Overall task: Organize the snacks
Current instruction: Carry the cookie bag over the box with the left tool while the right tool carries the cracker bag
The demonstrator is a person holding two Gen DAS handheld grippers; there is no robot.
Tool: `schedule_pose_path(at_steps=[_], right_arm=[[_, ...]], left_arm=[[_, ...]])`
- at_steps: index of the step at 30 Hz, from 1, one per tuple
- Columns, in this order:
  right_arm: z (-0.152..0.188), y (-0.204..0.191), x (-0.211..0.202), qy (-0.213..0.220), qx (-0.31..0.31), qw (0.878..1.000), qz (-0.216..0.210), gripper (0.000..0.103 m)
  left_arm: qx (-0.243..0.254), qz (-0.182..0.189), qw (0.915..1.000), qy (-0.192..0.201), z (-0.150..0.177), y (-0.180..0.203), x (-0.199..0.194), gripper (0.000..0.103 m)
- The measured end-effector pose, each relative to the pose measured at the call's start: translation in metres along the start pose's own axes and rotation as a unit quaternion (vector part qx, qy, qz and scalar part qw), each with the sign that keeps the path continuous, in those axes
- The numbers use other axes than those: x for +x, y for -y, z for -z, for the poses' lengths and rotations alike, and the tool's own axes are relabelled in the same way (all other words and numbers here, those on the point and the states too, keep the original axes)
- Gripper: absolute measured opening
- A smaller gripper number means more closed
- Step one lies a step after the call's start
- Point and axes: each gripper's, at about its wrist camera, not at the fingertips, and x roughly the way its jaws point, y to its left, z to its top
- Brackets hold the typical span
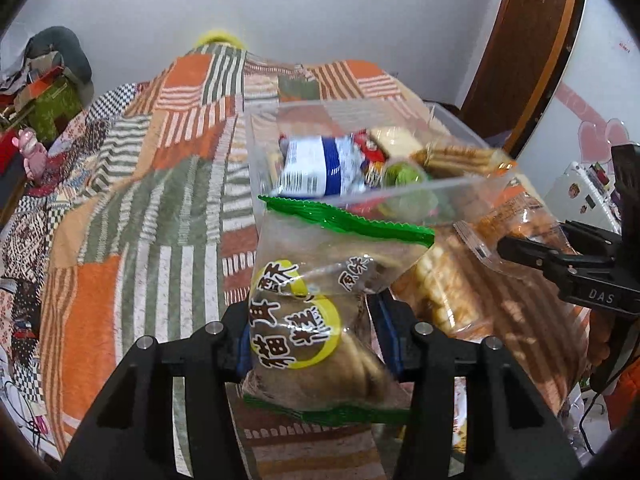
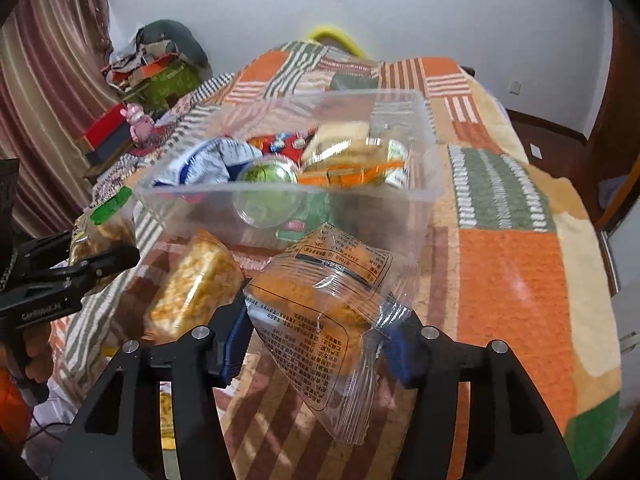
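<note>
Transfer step, both tools loaded. Left gripper (image 1: 312, 344): jaws closed part-way onto a green-edged snack bag (image 1: 316, 312), pads pressing its sides, the bag lifted clear of the patchwork blanket (image 1: 132, 208). Right gripper (image 2: 316, 344): jaws likewise clamped on a clear-wrapped cake packet (image 2: 320, 304), held just near of the clear plastic bin (image 2: 420, 196). The bin sits at centre on the blanket, already holding a blue-and-white packet (image 2: 208, 160), a green cup (image 2: 268, 176) and other snacks. One more cake packet (image 2: 196, 288) lies on the blanket left of the right gripper. Next move, as judged: carry each load over the near rim, then release inside, one after the other to avoid collision.
</note>
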Motion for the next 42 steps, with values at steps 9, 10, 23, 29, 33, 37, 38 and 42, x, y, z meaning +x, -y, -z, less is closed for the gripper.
schedule_pose_path(at_steps=[9, 10, 23, 29, 33, 37, 38, 42], right_arm=[[-0.017, -0.003, -0.027, 0.050, -0.001, 0.999, -0.002, 0.053], [-0.021, -0.003, -0.030, 0.057, 0.000, 0.998, -0.003, 0.053], [-0.069, -0.012, -0.023, 0.102, -0.014, 0.995, 0.000, 0.053], [-0.081, -0.020, -0.001, 0.093, -0.022, 0.995, 0.003, 0.053], [-0.089, -0.024, 0.018, 0.080, -0.021, 0.997, 0.002, 0.053], [-0.096, -0.026, 0.034, 0.067, -0.025, 0.997, 0.002, 0.053], [-0.097, -0.027, 0.038, 0.064, -0.028, 0.998, 0.005, 0.053], [-0.103, -0.030, 0.050, 0.054, -0.034, 0.998, 0.009, 0.053]], left_arm=[[0.001, 0.002, 0.9990, 0.045, -0.029, 0.001, -0.024, 0.049], [0.001, 0.003, 0.9988, 0.049, -0.032, 0.002, -0.027, 0.049], [0.005, -0.004, 0.9972, 0.074, -0.079, 0.004, -0.011, 0.049], [-0.003, -0.010, 0.9975, 0.069, -0.097, -0.003, 0.009, 0.049], [-0.005, -0.013, 0.9978, 0.065, -0.107, -0.008, 0.023, 0.049], [-0.005, -0.025, 0.9982, 0.055, -0.116, -0.013, 0.042, 0.049], [-0.006, -0.026, 0.9983, 0.052, -0.117, -0.014, 0.046, 0.049], [-0.011, -0.031, 0.9988, 0.036, -0.122, -0.019, 0.064, 0.049]])
